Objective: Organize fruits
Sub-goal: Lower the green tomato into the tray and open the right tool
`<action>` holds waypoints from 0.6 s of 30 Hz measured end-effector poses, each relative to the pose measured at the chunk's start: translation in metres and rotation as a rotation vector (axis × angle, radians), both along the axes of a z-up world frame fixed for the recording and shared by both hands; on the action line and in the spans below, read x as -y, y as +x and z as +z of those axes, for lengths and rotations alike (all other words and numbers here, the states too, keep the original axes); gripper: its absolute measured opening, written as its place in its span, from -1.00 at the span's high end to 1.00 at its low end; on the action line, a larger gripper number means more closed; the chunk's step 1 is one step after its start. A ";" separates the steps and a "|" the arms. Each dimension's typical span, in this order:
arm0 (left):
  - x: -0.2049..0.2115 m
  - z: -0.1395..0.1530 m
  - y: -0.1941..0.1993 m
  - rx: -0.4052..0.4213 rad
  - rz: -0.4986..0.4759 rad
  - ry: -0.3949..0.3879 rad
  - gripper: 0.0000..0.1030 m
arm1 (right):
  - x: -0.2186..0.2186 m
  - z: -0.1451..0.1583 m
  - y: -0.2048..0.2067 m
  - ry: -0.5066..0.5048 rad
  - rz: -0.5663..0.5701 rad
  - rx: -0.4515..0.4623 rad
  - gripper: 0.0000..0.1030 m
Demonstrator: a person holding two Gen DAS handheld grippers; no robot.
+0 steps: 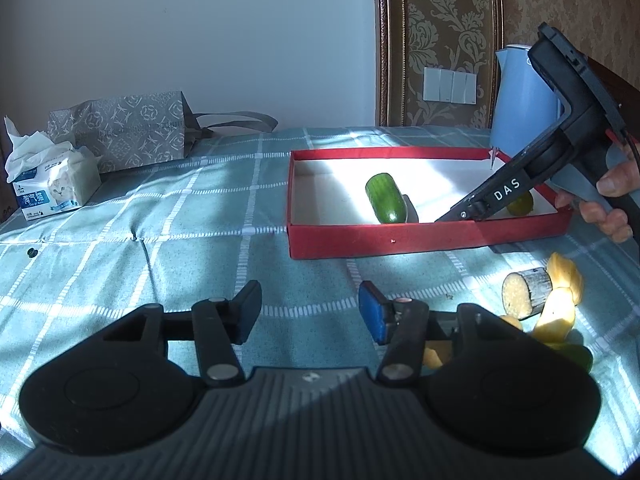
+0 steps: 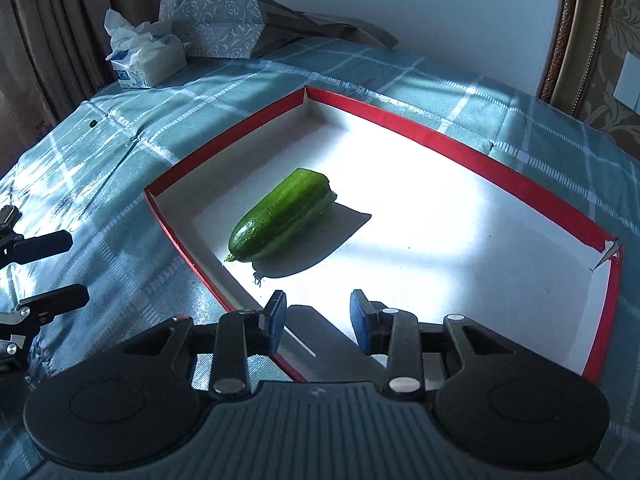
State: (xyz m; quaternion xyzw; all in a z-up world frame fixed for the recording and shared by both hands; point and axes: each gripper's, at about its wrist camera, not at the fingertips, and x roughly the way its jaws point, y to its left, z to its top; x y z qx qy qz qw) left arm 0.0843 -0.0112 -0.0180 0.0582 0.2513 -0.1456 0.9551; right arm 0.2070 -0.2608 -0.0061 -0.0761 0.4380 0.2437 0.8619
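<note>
Far left, a tissue pack (image 1: 52, 184) and a patterned paper bag (image 1: 128, 132) sit on the checked cloth of the table (image 1: 160, 240), apart from the work. The left gripper (image 1: 308, 312) hovers low over bare cloth, its jaws parted and holding nothing, angled gently downward. At centre stands the red box (image 1: 400, 240), white inside. A cucumber (image 2: 280, 216) lies in its left half, and the left wrist view shows a small green fruit (image 1: 522, 204) near its right wall, partly hidden. The right gripper (image 2: 318, 324) reaches over the box's near wall, pitched steeply down. Its jaws show a narrow gap with nothing between them, and the small green fruit lies close by, so a release looks just made. A hand (image 1: 612, 200) grips its handle at the right edge, before a blue kettle (image 1: 520, 112). Lower right, outside the box, a cut cane piece (image 1: 528, 292), yellow fruit pieces (image 1: 560, 304) and something green (image 1: 580, 356) wait on the cloth. Judged so, two items are placed and several remain.
</note>
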 end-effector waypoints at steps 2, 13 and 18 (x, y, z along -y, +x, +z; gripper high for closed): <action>0.001 0.000 -0.002 0.008 -0.001 -0.001 0.02 | 0.000 0.003 -0.008 0.006 -0.014 0.032 0.33; 0.005 0.002 -0.021 0.048 -0.033 0.007 -0.18 | 0.029 0.027 -0.163 0.071 -0.329 0.470 -0.05; 0.005 -0.001 -0.040 0.052 -0.044 0.022 -0.25 | 0.038 0.006 -0.204 0.052 -0.459 0.604 -0.12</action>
